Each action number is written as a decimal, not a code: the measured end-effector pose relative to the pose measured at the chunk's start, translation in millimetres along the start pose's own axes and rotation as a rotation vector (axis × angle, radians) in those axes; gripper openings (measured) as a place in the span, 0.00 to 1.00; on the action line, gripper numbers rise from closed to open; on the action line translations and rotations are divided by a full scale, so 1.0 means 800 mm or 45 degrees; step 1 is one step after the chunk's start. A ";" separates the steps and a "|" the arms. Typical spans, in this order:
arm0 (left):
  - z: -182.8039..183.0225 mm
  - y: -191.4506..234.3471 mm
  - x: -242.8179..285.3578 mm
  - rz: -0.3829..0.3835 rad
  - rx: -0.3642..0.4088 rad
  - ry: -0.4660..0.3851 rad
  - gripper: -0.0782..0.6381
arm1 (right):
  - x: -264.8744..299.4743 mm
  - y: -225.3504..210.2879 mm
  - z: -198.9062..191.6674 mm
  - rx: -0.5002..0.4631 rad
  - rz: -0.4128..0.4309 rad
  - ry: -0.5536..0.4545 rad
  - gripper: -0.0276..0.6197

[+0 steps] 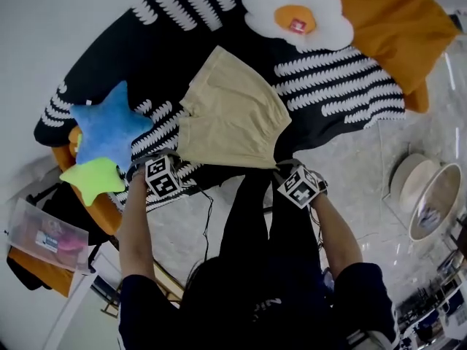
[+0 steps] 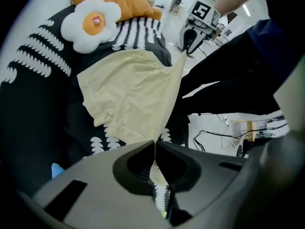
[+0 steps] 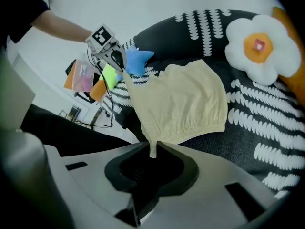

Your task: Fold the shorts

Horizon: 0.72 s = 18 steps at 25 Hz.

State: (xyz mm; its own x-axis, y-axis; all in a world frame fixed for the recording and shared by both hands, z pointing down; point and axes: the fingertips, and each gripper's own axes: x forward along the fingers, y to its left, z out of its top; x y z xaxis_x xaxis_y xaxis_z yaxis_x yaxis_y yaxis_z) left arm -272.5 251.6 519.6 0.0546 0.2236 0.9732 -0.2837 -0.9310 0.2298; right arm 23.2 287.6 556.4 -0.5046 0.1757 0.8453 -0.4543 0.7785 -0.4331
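Pale yellow shorts (image 1: 232,111) lie on a black blanket with white markings (image 1: 328,79); their near edge is lifted off it. My left gripper (image 1: 174,160) is shut on the near left corner, and my right gripper (image 1: 280,165) is shut on the near right corner. In the left gripper view the cloth (image 2: 133,94) runs up from the closed jaws (image 2: 154,145) to the right gripper (image 2: 188,39). In the right gripper view a tip of the shorts (image 3: 186,101) is pinched at the jaws (image 3: 152,150), with the left gripper (image 3: 114,57) across the taut edge.
A fried-egg pillow (image 1: 292,9) and an orange cushion (image 1: 398,20) lie beyond the shorts. A blue star plush (image 1: 109,126) and a green one (image 1: 91,177) sit at the left. A round white basket (image 1: 427,195) stands on the floor at the right, and a clear bag (image 1: 44,235) at the lower left.
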 end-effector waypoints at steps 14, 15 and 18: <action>0.118 0.155 -0.048 0.307 0.084 0.023 0.12 | -0.036 -0.088 0.021 0.134 0.021 -0.148 0.13; 0.129 0.166 -0.053 0.338 0.078 0.019 0.12 | -0.040 -0.094 0.024 0.159 0.035 -0.164 0.13; 0.156 0.198 -0.061 0.406 0.080 0.016 0.12 | -0.042 -0.114 0.030 0.232 0.082 -0.204 0.13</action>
State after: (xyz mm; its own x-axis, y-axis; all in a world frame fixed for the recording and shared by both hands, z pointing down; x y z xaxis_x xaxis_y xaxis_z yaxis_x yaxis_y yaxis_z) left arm -200.2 57.2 509.9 -0.0394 -0.0790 0.9961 -0.2247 -0.9706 -0.0859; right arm 63.9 196.0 560.5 -0.6402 0.1122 0.7599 -0.5351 0.6446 -0.5460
